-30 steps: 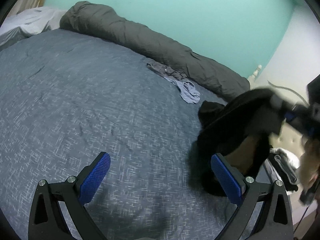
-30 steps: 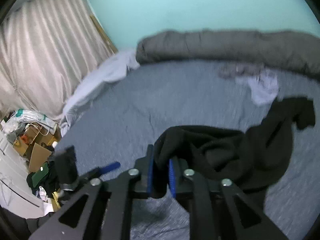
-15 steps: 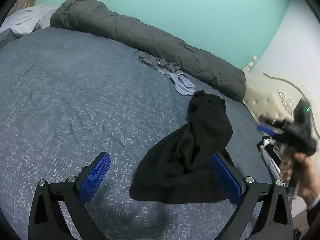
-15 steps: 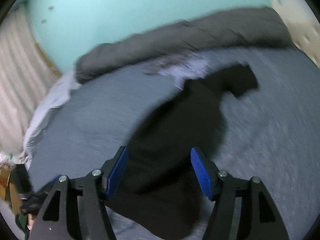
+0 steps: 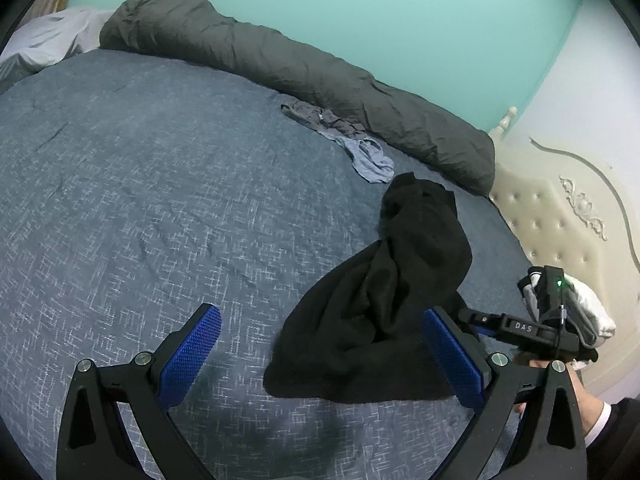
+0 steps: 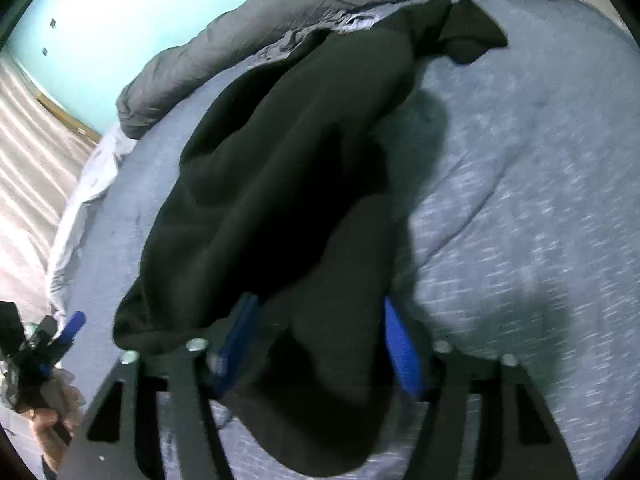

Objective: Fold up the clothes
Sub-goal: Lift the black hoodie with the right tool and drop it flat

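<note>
A crumpled black garment [image 5: 384, 292] lies on the blue-grey bed cover [image 5: 160, 200], stretching from the near right toward the headboard. My left gripper [image 5: 320, 316] hovers open over the garment's near left edge, with nothing pinched between its blue pads. In the right wrist view the same garment [image 6: 280, 160] fills the middle. My right gripper [image 6: 318, 344] is low at the garment's near end, its jaws closing with a bunch of black cloth between the pads. I cannot see the pads pressing on the cloth.
A rolled grey duvet [image 5: 300, 68] runs along the teal wall. Small blue-grey clothes [image 5: 360, 152] lie in front of it. A cream padded headboard [image 5: 560, 220] and white cloth [image 5: 592, 308] stand at the right. A white sheet [image 5: 52, 36] is at the far left.
The right gripper let the black garment drop onto the bed, opened wide, then came down low over its near end. The left gripper hardly moved.
</note>
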The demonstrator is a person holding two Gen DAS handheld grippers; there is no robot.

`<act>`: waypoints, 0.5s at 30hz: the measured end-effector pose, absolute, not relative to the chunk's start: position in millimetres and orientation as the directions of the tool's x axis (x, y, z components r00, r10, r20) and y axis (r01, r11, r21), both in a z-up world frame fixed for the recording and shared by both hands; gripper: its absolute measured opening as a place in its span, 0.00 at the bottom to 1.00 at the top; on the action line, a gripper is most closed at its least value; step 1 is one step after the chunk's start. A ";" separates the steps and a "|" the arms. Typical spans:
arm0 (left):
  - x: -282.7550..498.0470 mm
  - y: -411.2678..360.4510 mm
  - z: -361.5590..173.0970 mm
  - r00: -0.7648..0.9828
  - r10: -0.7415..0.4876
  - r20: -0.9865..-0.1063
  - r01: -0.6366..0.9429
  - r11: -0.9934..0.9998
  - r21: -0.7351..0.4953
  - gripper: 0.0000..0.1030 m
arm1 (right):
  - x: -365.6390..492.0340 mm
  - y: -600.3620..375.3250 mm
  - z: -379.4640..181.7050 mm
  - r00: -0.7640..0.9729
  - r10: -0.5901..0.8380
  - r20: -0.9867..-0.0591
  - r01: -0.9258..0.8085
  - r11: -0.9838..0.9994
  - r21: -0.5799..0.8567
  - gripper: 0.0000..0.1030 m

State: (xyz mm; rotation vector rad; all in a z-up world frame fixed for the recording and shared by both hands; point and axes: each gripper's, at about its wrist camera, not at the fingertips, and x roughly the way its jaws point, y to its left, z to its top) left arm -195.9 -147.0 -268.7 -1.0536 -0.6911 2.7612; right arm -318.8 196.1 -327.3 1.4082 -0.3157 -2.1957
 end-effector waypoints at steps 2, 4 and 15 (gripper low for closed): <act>-195.9 -147.2 -269.3 -0.751 0.257 -0.608 0.060 -0.891 -0.450 1.00 | -316.8 193.3 -328.6 -0.328 -0.544 -0.773 0.296 -0.836 0.462 0.23; -195.7 -147.8 -269.2 -0.752 0.256 -0.608 0.059 -0.892 -0.448 1.00 | -315.0 190.7 -325.9 -0.328 -0.554 -0.765 0.302 -0.829 0.471 0.07; -189.6 -167.8 -268.0 -0.766 0.225 -0.603 0.102 -0.883 -0.458 1.00 | -318.5 102.6 -219.2 -0.309 -0.784 -0.538 0.542 -0.610 0.578 0.04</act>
